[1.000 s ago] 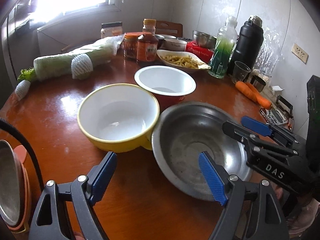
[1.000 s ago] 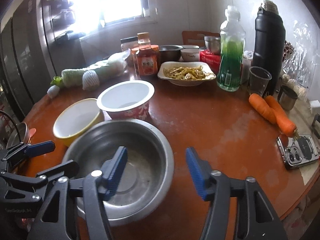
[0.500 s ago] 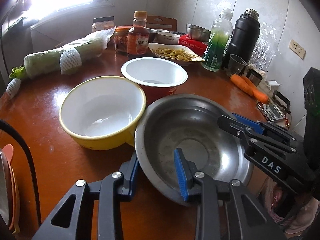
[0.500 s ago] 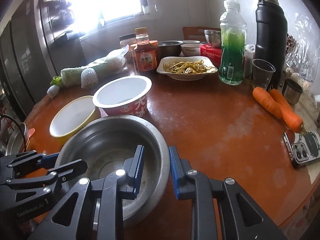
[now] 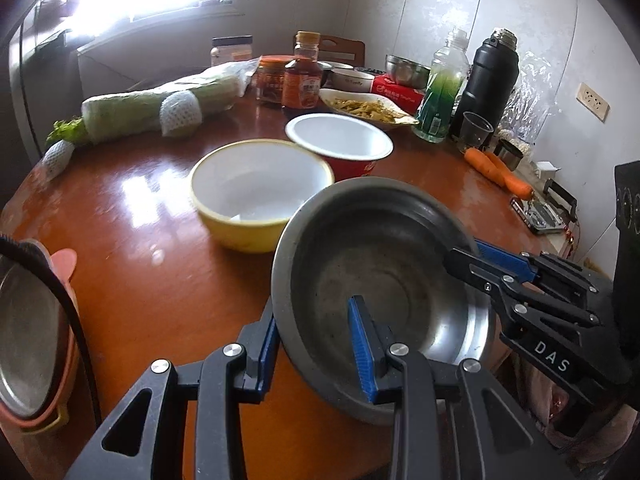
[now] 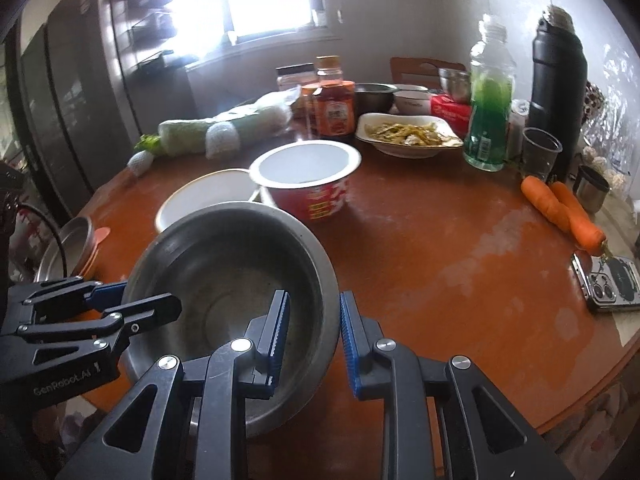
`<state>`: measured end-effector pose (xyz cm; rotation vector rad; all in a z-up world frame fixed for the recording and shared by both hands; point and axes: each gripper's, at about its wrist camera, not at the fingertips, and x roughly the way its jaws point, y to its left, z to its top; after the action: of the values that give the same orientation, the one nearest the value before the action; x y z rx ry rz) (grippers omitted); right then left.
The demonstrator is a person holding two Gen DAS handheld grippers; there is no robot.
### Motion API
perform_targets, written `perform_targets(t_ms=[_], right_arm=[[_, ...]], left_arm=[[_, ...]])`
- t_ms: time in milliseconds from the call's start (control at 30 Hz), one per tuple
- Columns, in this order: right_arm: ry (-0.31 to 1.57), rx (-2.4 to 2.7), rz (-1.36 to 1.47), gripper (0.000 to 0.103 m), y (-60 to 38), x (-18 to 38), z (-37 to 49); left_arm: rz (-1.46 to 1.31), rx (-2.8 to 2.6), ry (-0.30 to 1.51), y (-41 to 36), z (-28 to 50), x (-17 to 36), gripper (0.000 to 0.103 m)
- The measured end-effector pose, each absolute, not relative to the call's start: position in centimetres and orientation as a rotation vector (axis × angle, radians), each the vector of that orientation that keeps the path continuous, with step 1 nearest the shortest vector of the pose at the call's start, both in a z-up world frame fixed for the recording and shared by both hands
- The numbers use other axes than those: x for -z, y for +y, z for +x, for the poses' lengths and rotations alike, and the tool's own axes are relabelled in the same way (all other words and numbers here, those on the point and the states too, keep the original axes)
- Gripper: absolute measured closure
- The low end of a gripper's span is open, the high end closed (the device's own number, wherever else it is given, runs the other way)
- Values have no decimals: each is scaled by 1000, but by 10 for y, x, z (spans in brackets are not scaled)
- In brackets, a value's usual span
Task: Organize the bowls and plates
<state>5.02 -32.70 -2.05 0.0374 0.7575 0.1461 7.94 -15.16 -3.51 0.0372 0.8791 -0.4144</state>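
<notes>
You are clenching the steel bowl (image 5: pixel 384 280) by opposite rims, left gripper (image 5: pixel 316 344) and right gripper (image 6: pixel 312 336) fingers each pinching its wall; it is tilting just above the bench (image 6: pixel 440 264); beyond, the yellow bowl (image 5: pixel 260 192) and red cup bowl (image 6: pixel 308 184) are waiting unstacked; most sorting is remaining.

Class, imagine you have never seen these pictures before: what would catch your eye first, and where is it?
First, the big steel bowl at the near edge of the table, clamped at its rim by the left claw and the right claw on opposite sides. Just behind it sit a yellow bowl and a red paper tub.
</notes>
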Motion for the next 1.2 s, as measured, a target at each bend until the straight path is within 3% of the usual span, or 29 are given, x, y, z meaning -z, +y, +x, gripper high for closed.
perform_targets(t_ms=[933,1100,1200], right_arm=[[799,-257,-22,75,-271,32,49],[816,-258,-2,75,-273,34,53],[822,-265,29,68,-277,33,55]], left_arm=[[-21,343,900,-97,75,48,68],[-22,352,884,-95,76,46,60],[-4,356,865,-94,75,43,53]])
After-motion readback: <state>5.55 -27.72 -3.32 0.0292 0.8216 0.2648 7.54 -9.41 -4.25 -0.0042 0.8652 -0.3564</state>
